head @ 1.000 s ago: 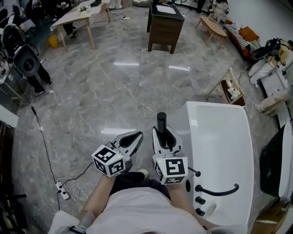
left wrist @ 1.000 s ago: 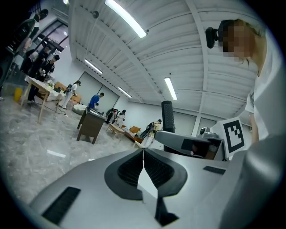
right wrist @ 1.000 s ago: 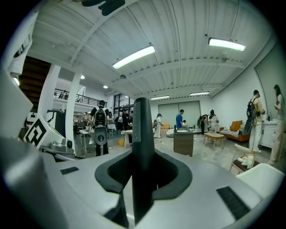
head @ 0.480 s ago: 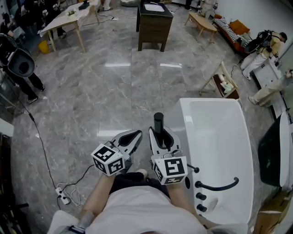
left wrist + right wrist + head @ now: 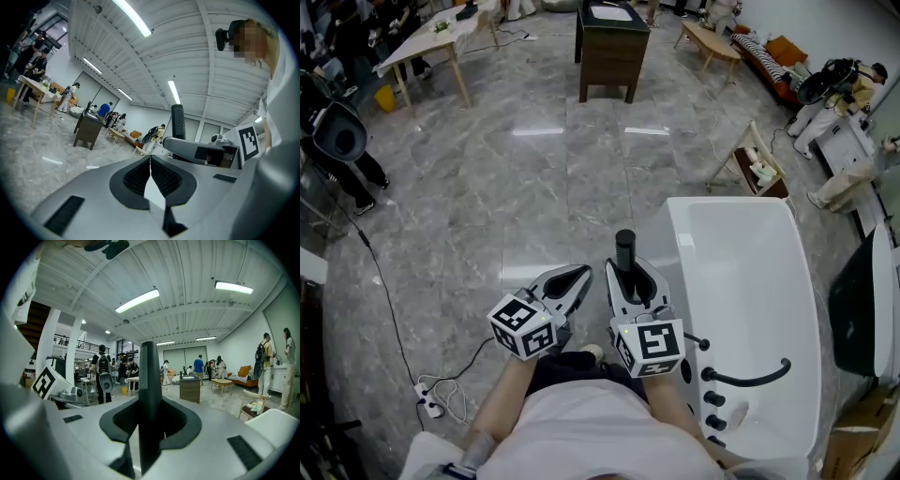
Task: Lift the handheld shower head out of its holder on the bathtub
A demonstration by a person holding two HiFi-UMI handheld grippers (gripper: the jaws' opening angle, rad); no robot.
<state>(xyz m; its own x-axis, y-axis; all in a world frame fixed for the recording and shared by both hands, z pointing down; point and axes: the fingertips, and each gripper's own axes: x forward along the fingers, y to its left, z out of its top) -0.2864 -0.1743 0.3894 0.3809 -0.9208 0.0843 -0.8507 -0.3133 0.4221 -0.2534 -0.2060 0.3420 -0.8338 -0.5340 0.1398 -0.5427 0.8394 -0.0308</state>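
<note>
The handheld shower head (image 5: pixel 625 249) is a black rod standing upright, held left of the white bathtub (image 5: pixel 741 272). My right gripper (image 5: pixel 629 273) is shut on its lower part, and the top sticks out above the jaws. In the right gripper view the black rod (image 5: pixel 150 380) fills the gap between the jaws of the right gripper (image 5: pixel 150 427). My left gripper (image 5: pixel 573 278) is beside it on the left, shut and empty. In the left gripper view the left gripper (image 5: pixel 150 163) has its pads meeting, with the shower head (image 5: pixel 177 121) off to the right.
A black tub spout (image 5: pixel 752 378) and black knobs (image 5: pixel 713 423) sit on the tub's near rim. A dark wooden cabinet (image 5: pixel 612 45) stands far ahead on the marble floor, a small rack (image 5: pixel 757 169) is beyond the tub, and a cable with a power strip (image 5: pixel 429 396) lies at the lower left.
Both grippers and the shower head keep their places. Only the head view has shifted slightly, so the tub sits a little further left in the picture.
</note>
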